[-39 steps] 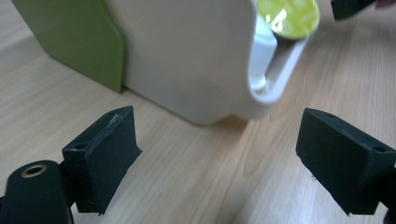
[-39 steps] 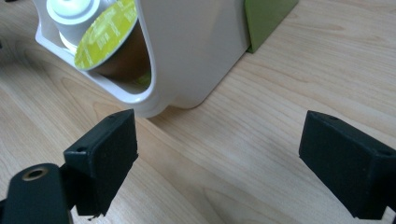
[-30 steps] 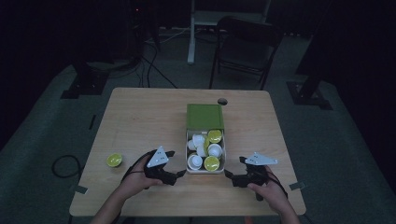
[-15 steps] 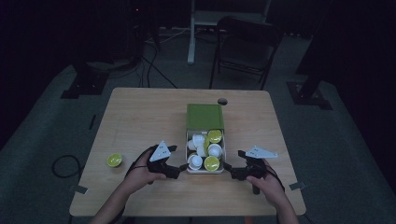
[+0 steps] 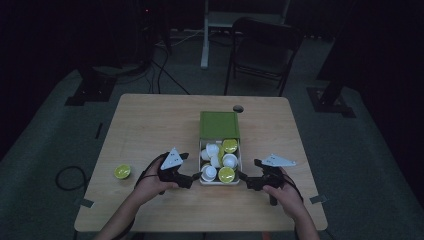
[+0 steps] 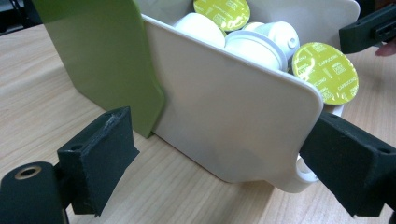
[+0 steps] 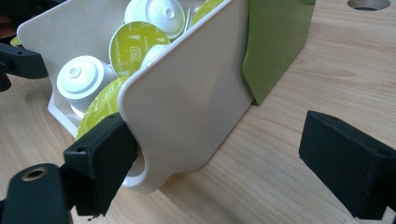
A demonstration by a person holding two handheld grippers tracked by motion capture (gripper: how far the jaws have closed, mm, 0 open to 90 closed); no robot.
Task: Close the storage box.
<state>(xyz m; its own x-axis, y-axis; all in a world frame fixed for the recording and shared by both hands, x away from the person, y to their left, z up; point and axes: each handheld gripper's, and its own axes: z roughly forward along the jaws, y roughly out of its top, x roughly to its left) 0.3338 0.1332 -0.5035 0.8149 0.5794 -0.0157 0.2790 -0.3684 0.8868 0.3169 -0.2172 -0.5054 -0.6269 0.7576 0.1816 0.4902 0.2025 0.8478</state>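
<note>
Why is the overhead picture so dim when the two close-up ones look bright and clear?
In the high view the room is dark, so the table and white tray look murky and grainy. In the left gripper view the tray wall is evenly lit and sharp, with soft shadows. In the right gripper view the near claw pads are slightly blurred.

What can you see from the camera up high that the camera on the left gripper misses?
The high view takes in the whole table, a lone green-topped capsule near its left edge, the chair behind, and both hands with the left gripper and right gripper. The left gripper view reads "cappuccino" on a capsule lid. Both show the white tray of capsules in its green sleeve.
</note>
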